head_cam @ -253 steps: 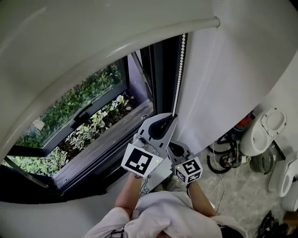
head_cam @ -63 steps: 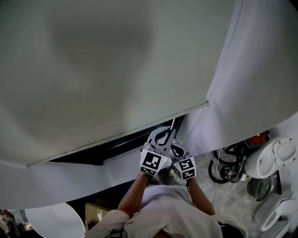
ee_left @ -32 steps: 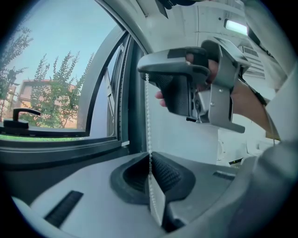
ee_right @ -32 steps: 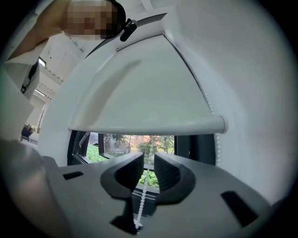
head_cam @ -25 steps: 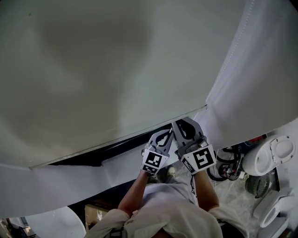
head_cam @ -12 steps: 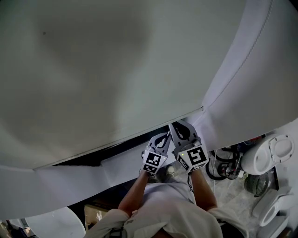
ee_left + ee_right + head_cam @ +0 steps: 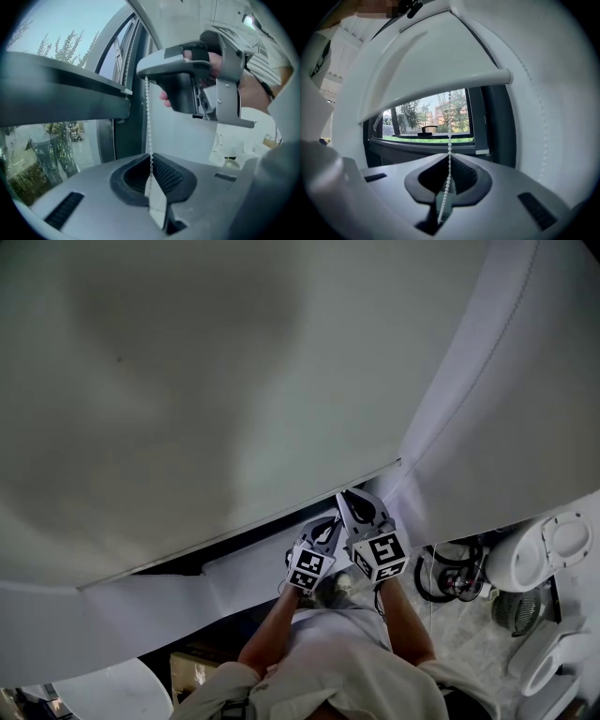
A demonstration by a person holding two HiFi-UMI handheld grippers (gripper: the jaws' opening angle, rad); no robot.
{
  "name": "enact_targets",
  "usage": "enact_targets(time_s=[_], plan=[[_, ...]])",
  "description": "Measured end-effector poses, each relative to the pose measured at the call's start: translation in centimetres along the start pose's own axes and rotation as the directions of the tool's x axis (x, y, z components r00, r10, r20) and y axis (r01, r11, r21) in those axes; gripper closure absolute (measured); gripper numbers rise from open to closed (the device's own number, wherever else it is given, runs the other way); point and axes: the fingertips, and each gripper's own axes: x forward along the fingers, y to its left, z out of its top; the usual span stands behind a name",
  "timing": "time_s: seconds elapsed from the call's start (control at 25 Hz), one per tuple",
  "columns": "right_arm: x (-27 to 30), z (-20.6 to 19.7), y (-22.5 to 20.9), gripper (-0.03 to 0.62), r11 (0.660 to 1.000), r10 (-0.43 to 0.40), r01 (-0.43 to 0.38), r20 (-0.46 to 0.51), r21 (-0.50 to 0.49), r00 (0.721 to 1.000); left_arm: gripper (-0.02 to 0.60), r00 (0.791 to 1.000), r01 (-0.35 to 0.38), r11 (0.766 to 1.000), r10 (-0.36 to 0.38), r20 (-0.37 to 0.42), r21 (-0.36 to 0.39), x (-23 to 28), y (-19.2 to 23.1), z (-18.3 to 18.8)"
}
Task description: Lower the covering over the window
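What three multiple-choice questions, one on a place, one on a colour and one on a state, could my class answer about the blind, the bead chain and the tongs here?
1. Where does the white bead chain run?
A. Between the shut jaws of the left tongs
B. Coiled on the floor
C. Wrapped round the person's wrist

2. What colour is the fabric roller blind?
A. Red
B. White
C. Black

3. How far down is the blind's bottom bar?
A. Fully rolled up at the top
B. Flat on the sill
C. Low, with a strip of window showing below it

Answers:
1 A: the left gripper view shows the jaws closed on the chain.
2 B: it fills the head view in white.
3 C: the right gripper view shows trees under the bar.
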Motion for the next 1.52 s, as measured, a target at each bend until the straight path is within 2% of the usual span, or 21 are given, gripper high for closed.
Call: enact_targets(time_s=[0.28, 0.6, 0.96, 1.2, 1.4, 1.52], plan=[[0.8, -3.4, -0.2, 0.591, 1.0, -0.008, 0.009, -0.073, 0.023, 0.997, 0.56, 0.997, 0.022, 0.999, -0.024, -0.072, -0.024, 0.2, -0.1, -3.2], [0.6, -6.1, -0.3, 0.591, 0.999, -0.016, 0.021, -0.138, 0.034, 0.99, 0.56, 0.992, 0.049, 0.998, -0.053, -0.111, -0.038, 0.0, -1.1, -5.8], [0.0, -6.2, -0.3, 0.585, 0.999, -0.046, 0.042, -0.127, -0.033, 0.991, 0.56, 0.995, 0.06, 0.997, -0.064, -0.079, -0.054, -0.4, -1.8, -5.4], [-0.6, -6.4, -0.1, 0.58, 0.994, -0.073, 0.061, -0.154, -0.086, 0.985, 0.558, 0.997, 0.037, 0.998, -0.04, -0.064, -0.046, -1.2, -1.6, -4.6], [-1.6, -5.6, 1.0, 0.508, 0.992, -0.075, 0.059, -0.146, -0.112, 0.986, 0.558, 1.0, 0.018, 0.999, -0.019, -0.023, -0.04, -2.8, -1.2, -2.9], [-2.0, -5.2, 1.1, 0.488, 0.99, -0.083, 0.065, -0.14, -0.126, 0.987, 0.551, 1.0, 0.008, 0.999, -0.007, 0.017, -0.033, -3.5, -0.8, -1.4]])
